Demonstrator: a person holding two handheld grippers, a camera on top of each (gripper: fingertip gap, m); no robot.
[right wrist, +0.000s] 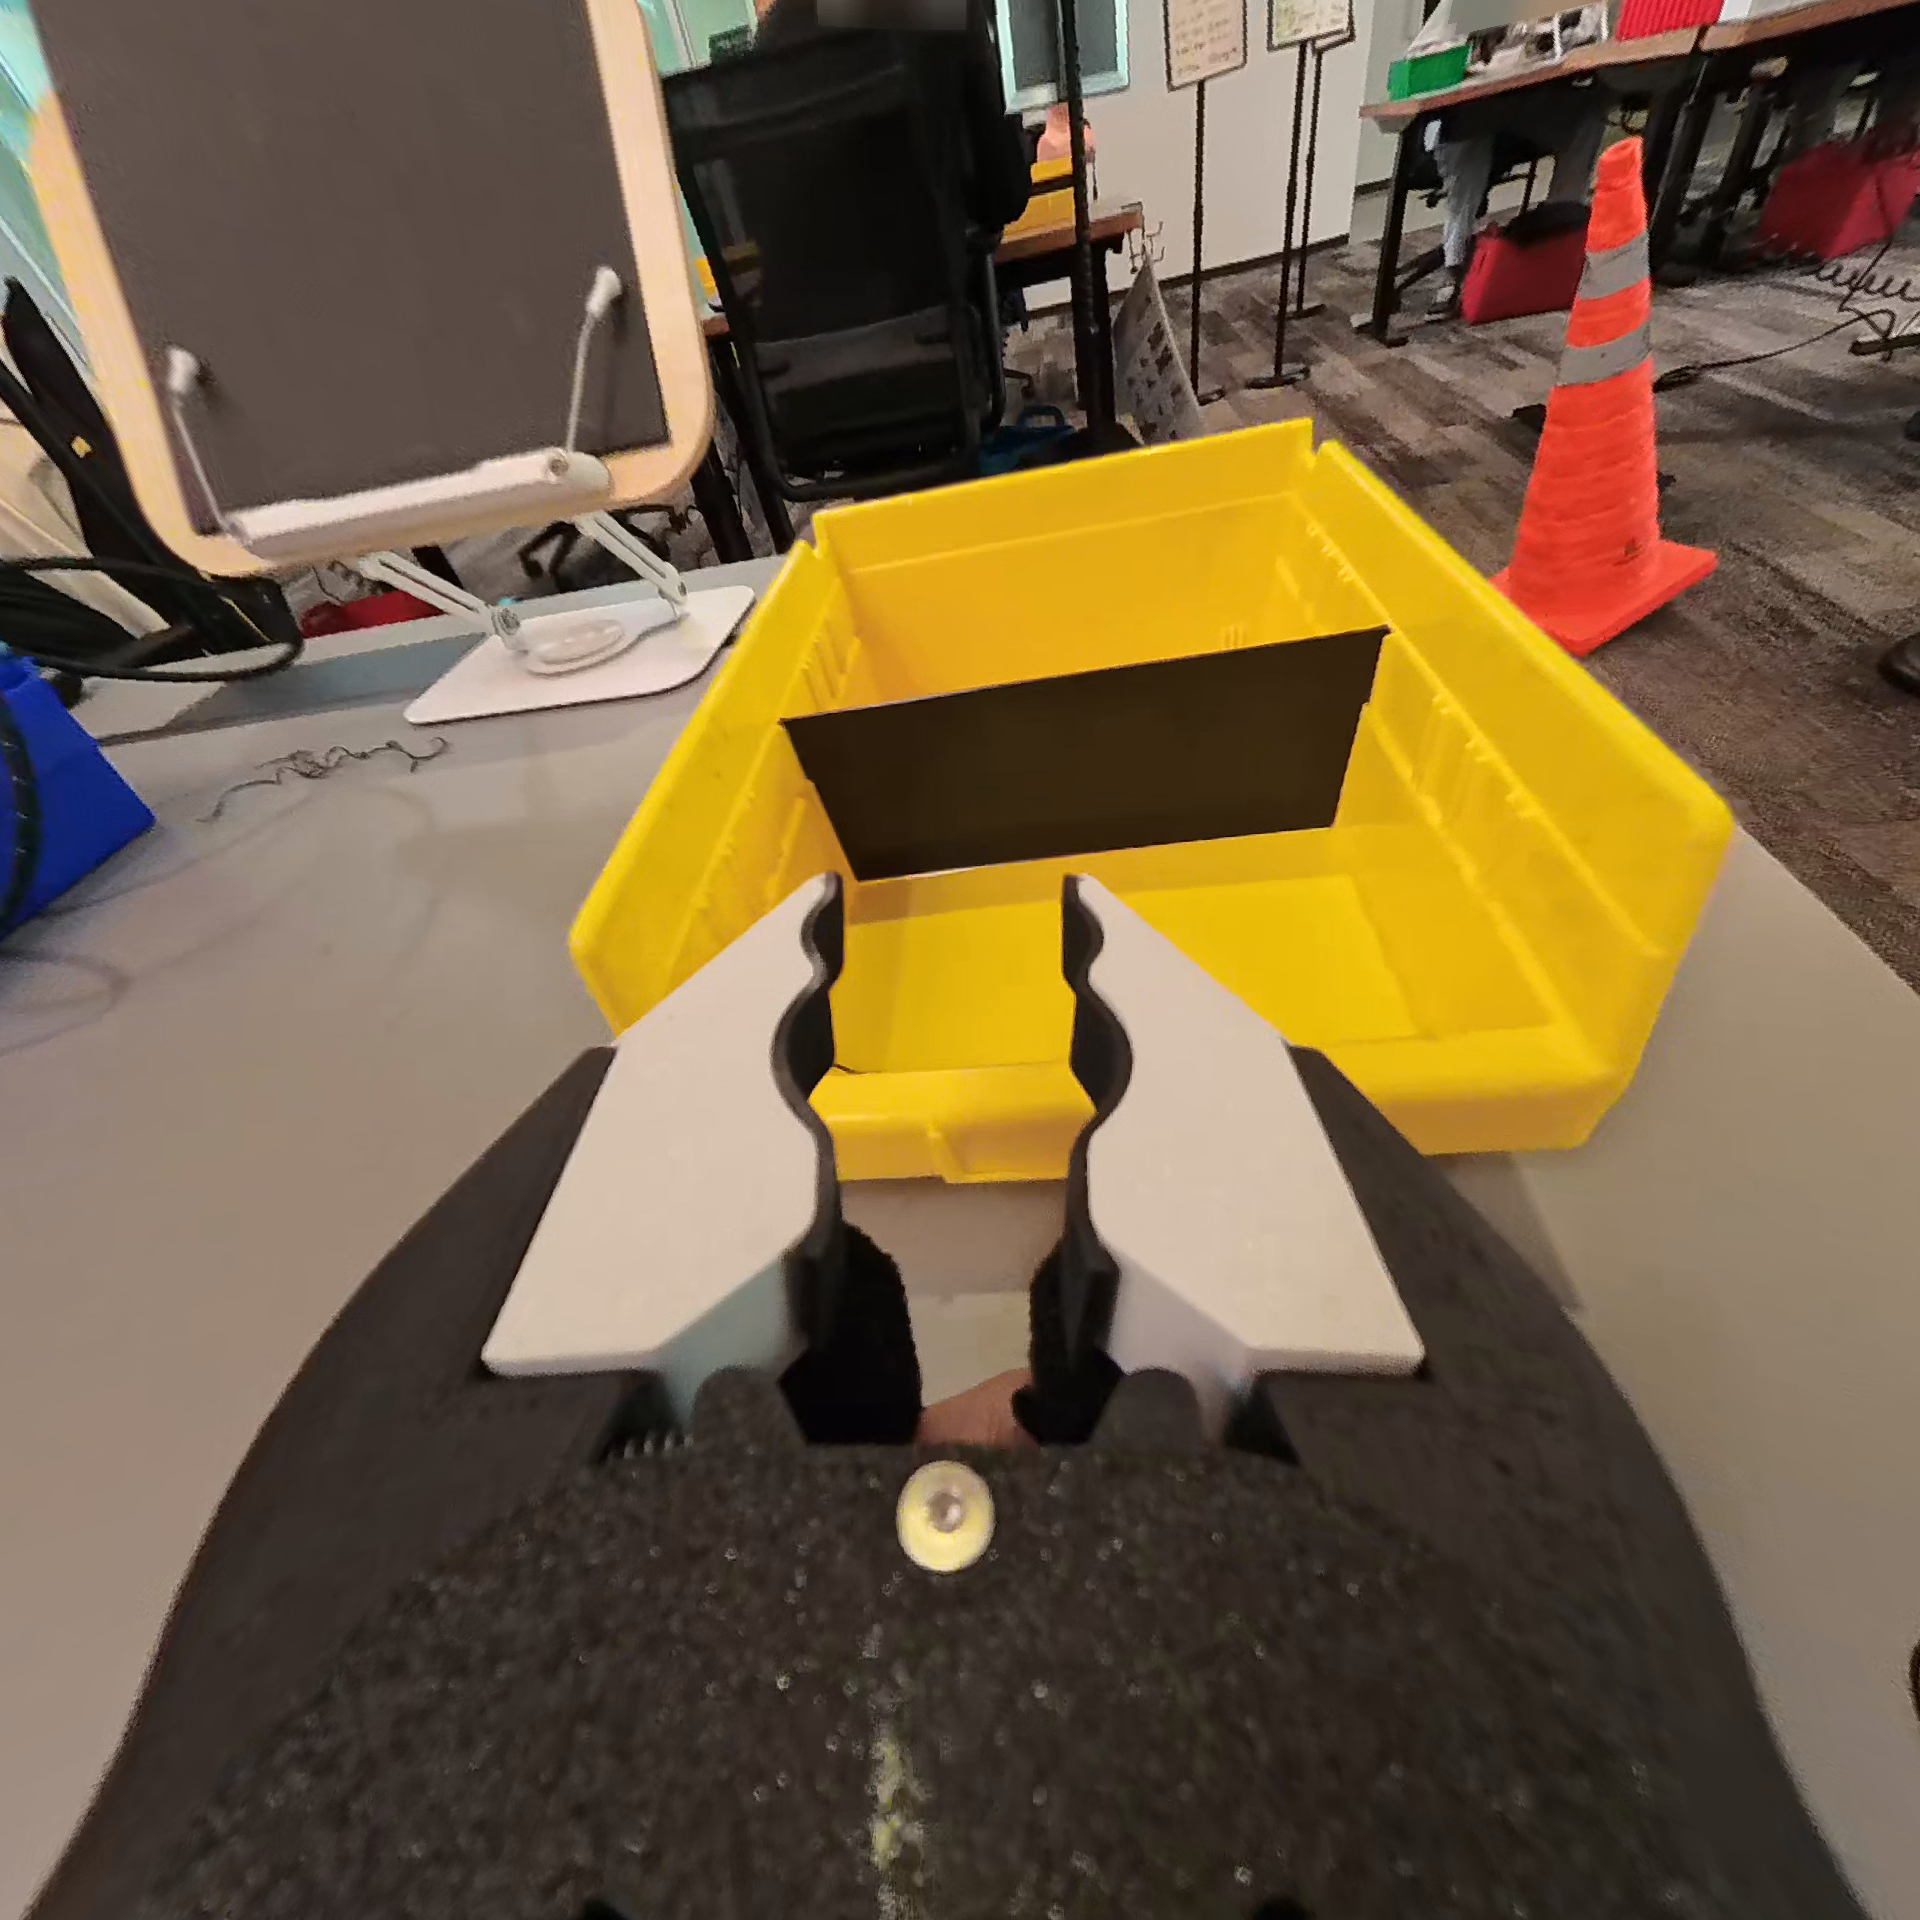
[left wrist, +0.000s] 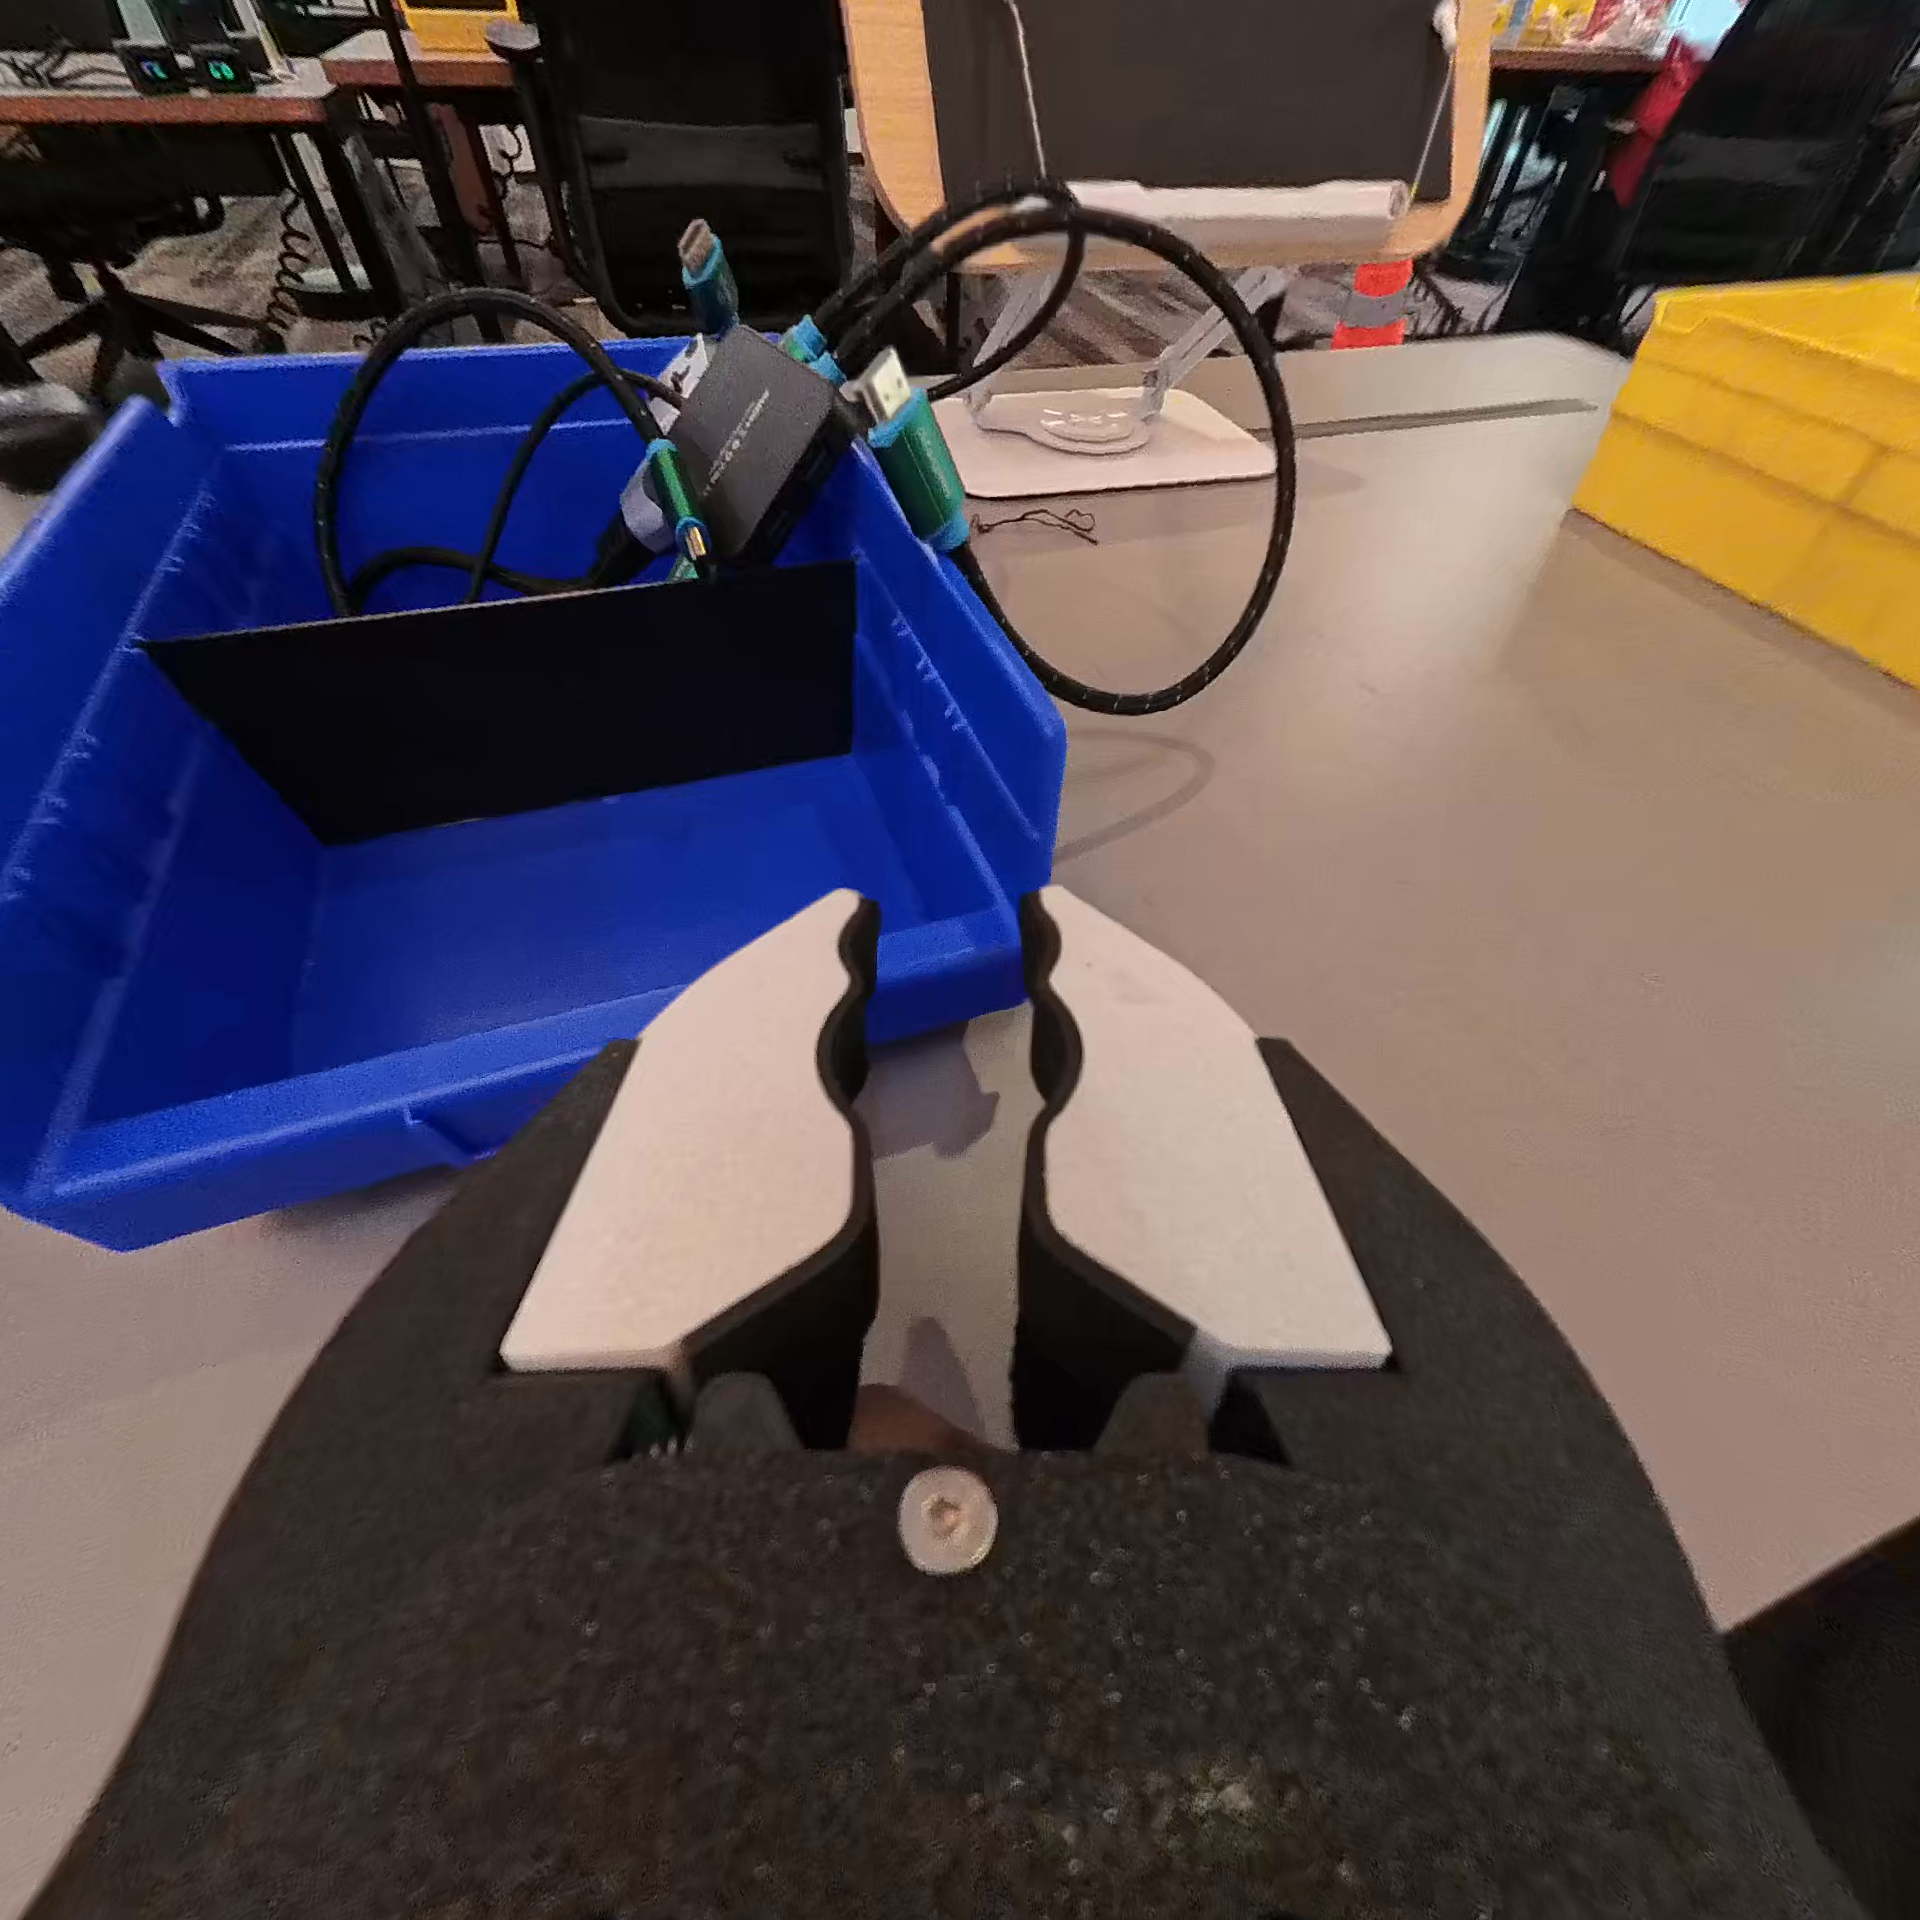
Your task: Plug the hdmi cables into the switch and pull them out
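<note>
A dark grey HDMI switch (left wrist: 758, 436) leans in the far compartment of a blue bin (left wrist: 135, 935), behind a black divider (left wrist: 520, 707). Black braided HDMI cables (left wrist: 1278, 520) with green plugs tangle around it. One plug (left wrist: 914, 457) hangs over the bin's right wall, another (left wrist: 709, 272) points up. A cable loop droops onto the table to the right of the bin. My left gripper (left wrist: 948, 914) is open and empty, just short of the bin's near right corner. My right gripper (right wrist: 948, 899) is open and empty, over the near rim of a yellow bin (right wrist: 1621, 935).
The yellow bin holds a black divider (right wrist: 1081, 748) and nothing else that I can see. It also shows at the right of the left wrist view (left wrist: 1766, 457). A tablet stand (right wrist: 582, 655) with a wood-framed board is at the table's far edge. An orange cone (right wrist: 1600, 416) stands on the floor. My right fingertips sit around 60 cm from my left ones. To reach the plug (left wrist: 914, 457) in a straight line is about 11 cm for my left fingers, about 55 cm for my right. To the dark grey HDMI switch (left wrist: 758, 436): left tips about 20 cm, right tips about 60 cm.
</note>
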